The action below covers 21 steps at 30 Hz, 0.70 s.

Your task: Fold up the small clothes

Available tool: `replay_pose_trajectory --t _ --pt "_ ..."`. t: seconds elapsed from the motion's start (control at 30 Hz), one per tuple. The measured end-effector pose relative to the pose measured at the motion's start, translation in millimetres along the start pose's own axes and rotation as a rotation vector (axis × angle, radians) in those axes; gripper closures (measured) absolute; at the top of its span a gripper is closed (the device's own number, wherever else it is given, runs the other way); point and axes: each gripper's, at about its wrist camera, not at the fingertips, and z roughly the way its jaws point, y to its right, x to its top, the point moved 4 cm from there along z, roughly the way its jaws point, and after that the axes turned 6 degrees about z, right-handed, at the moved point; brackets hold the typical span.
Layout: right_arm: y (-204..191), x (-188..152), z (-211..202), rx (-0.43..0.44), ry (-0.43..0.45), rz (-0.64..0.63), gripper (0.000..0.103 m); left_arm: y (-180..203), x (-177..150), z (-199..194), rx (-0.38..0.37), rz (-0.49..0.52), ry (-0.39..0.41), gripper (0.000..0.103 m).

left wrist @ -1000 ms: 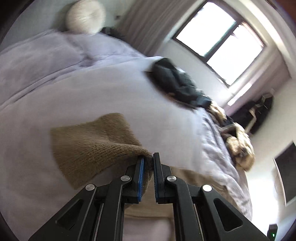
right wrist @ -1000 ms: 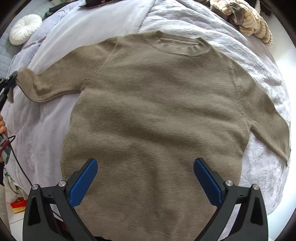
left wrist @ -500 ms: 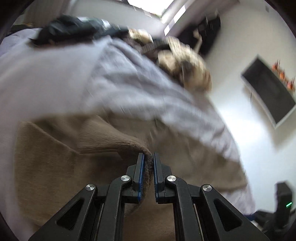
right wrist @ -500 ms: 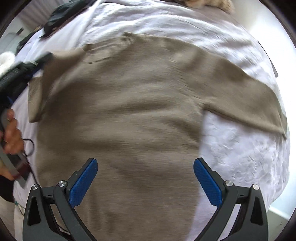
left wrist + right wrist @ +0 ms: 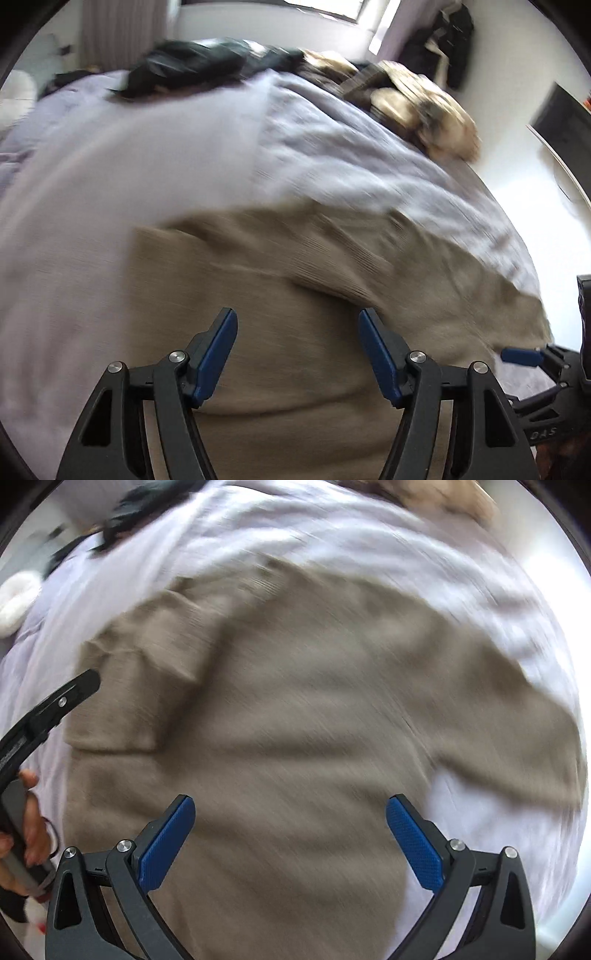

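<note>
A tan knit sweater [image 5: 295,720] lies flat on a pale lilac bedsheet [image 5: 369,542]. Its left sleeve [image 5: 147,672] is folded in over the body; the right sleeve [image 5: 517,738] still stretches out to the side. My left gripper [image 5: 297,354] is open and empty, just above the sweater [image 5: 295,314] near the folded sleeve. My right gripper [image 5: 290,843] is wide open and empty above the lower body of the sweater. Both views are motion-blurred.
A dark garment [image 5: 199,62] and a beige patterned heap [image 5: 417,107] lie at the far side of the bed. A white round cushion [image 5: 14,598] sits at the left. The bed's edge falls to a white floor [image 5: 517,155] at the right.
My left gripper carried the sleeve cuff over the sweater's body, then opened and let it go. The right gripper stayed open and shifted toward the right.
</note>
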Motion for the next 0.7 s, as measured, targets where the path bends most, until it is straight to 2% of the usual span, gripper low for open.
replay_pose_trajectory --t 0.07,0.13,0.2,0.23,0.27,0.3,0.33,0.37,0.43,0.5,0.57,0.67,0.7 --pt "-38.8 23.0 5.6 -0.013 0.071 -0.129 0.000 -35.5 5.9 -0.4 0.051 -0.049 0.004 0.034" --pt "-70.8 40.9 14.5 -0.053 0.135 -0.249 0.000 -74.4 7.9 7.9 0.120 -0.107 -0.029 0.034" --pt "-100.6 54.6 32.5 -0.166 0.196 -0.384 0.001 -111.1 5.1 20.5 0.181 -0.165 -0.069 0.034" --pt "-108.5 60.8 41.6 -0.226 0.204 -0.428 0.005 -118.7 4.4 24.8 0.191 -0.176 -0.081 0.034" --pt "-111.3 66.1 53.1 -0.286 0.205 -0.466 0.013 -129.0 2.2 29.3 0.196 -0.191 -0.097 0.034" --pt "-110.8 71.8 60.4 -0.296 0.190 -0.476 0.045 -136.7 -0.6 35.2 0.195 -0.206 -0.115 0.034" --pt "-103.4 79.0 65.9 -0.216 0.140 -0.428 0.085 -141.0 -2.8 39.2 0.198 -0.211 -0.127 0.034" --pt "-96.5 83.3 63.2 -0.137 0.132 -0.364 0.093 -143.9 -3.6 42.8 0.197 -0.210 -0.139 0.034" --pt "-65.2 90.4 39.8 0.073 0.209 -0.168 0.092 -148.1 -2.3 50.0 0.173 -0.200 -0.151 0.034" --pt "-33.2 91.9 26.9 0.134 0.264 -0.038 0.092 -150.0 -0.8 56.7 0.133 -0.211 -0.161 0.034" --pt "14.5 87.4 29.4 0.180 0.257 0.150 0.091 -150.8 -0.3 68.1 0.095 -0.228 -0.200 0.034" --pt "65.7 70.4 51.3 0.274 0.143 0.384 0.065 -147.2 1.5 80.0 0.095 -0.233 -0.229 0.034" --pt "73.8 64.9 53.3 0.296 0.130 0.424 0.041 -146.6 2.2 82.1 0.097 -0.231 -0.232 0.034"
